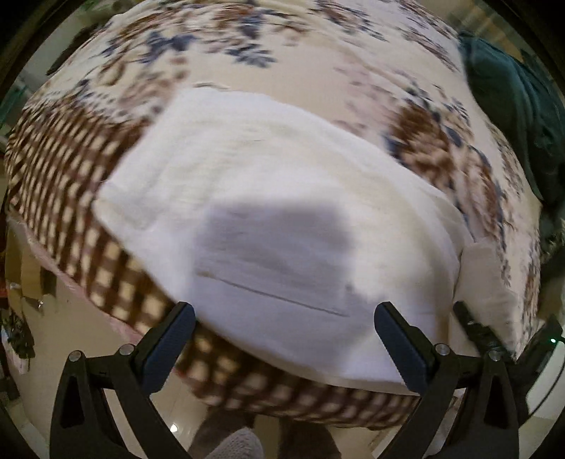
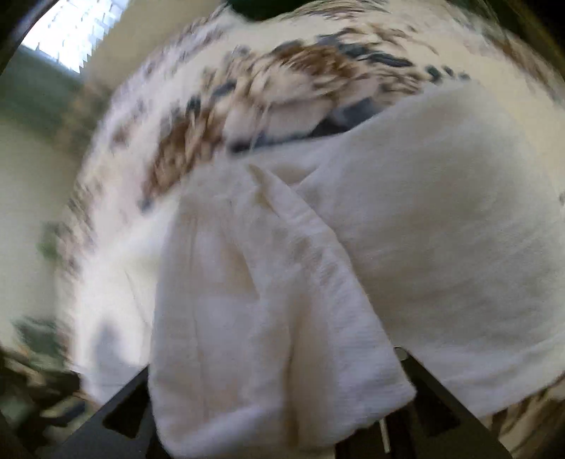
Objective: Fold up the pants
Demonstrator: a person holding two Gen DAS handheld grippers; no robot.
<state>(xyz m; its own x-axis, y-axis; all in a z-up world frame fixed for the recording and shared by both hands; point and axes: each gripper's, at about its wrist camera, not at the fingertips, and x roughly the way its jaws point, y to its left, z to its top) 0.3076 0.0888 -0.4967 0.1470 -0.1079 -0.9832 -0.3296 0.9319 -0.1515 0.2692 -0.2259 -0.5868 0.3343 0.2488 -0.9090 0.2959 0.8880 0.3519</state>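
Note:
White pants (image 1: 268,219) lie spread on a bed with a floral and checked cover (image 1: 63,169). My left gripper (image 1: 282,339) is open and empty, hovering above the pants' near edge, where a pocket slit shows. In the right wrist view a bunched end of the white pants (image 2: 268,317) drapes over my right gripper (image 2: 279,420) and hides its fingertips; the rest of the pants (image 2: 441,229) lies flat to the right. The right gripper's black tip also shows in the left wrist view (image 1: 473,325) at the pants' right corner. Both views are motion-blurred.
A dark green garment (image 1: 519,106) lies on the bed at the far right. The bed's near edge drops to a pale tiled floor (image 1: 70,317). A bright window (image 2: 70,31) shows at upper left in the right wrist view.

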